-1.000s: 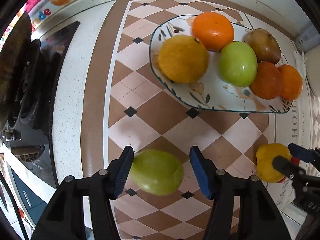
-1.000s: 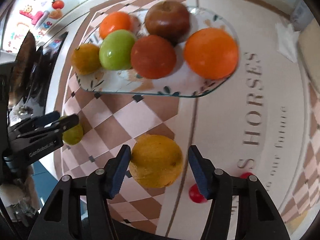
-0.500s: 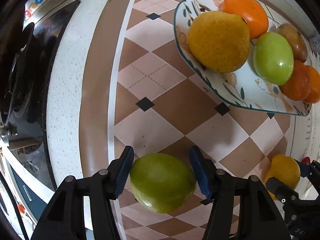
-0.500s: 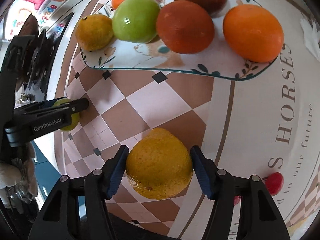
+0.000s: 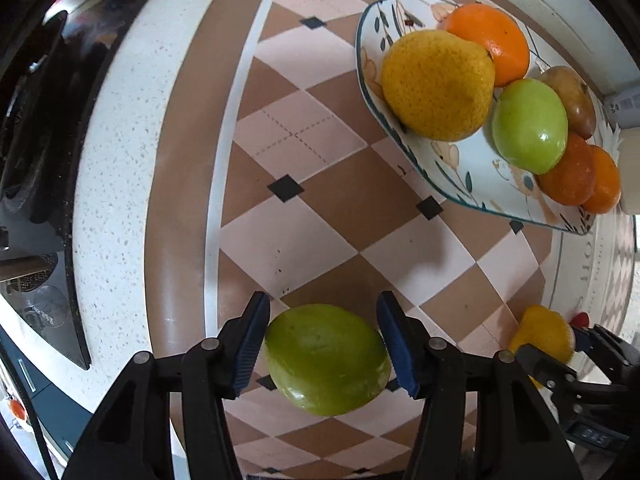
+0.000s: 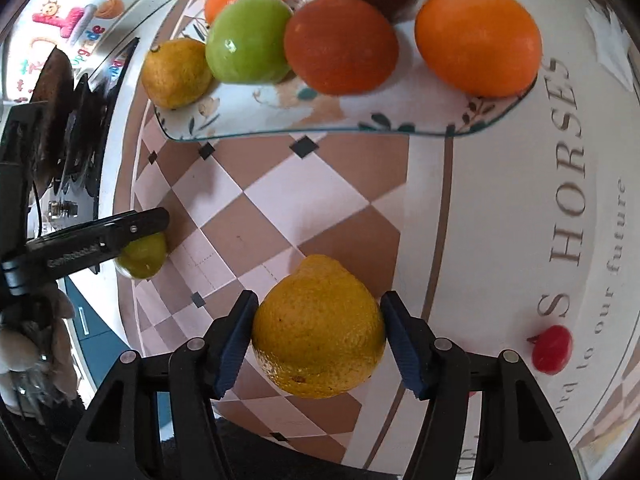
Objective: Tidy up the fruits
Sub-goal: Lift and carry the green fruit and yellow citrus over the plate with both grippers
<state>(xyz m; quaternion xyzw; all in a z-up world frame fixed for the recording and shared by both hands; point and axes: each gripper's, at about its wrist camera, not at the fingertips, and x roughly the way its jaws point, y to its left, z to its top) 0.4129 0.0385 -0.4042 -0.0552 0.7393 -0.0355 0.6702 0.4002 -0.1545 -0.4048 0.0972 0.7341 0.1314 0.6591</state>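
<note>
I read "HORSES" and "our future" printed on the mat covering the bench. My left gripper clamps a green apple, its long axis lying across the fingers. My right gripper grips a yellow citrus, nub pointing toward the plate of fruit beyond the checkered pattern.

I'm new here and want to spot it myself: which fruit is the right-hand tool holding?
Find the flowered plate piled with fruit on the checked mat. Nearer the camera than its edge, between the two blue-padded fingers of the right gripper, sits a yellow citrus. Unlike the smooth green fruit at the left gripper, it is dimpled, with a knob on top.
</note>
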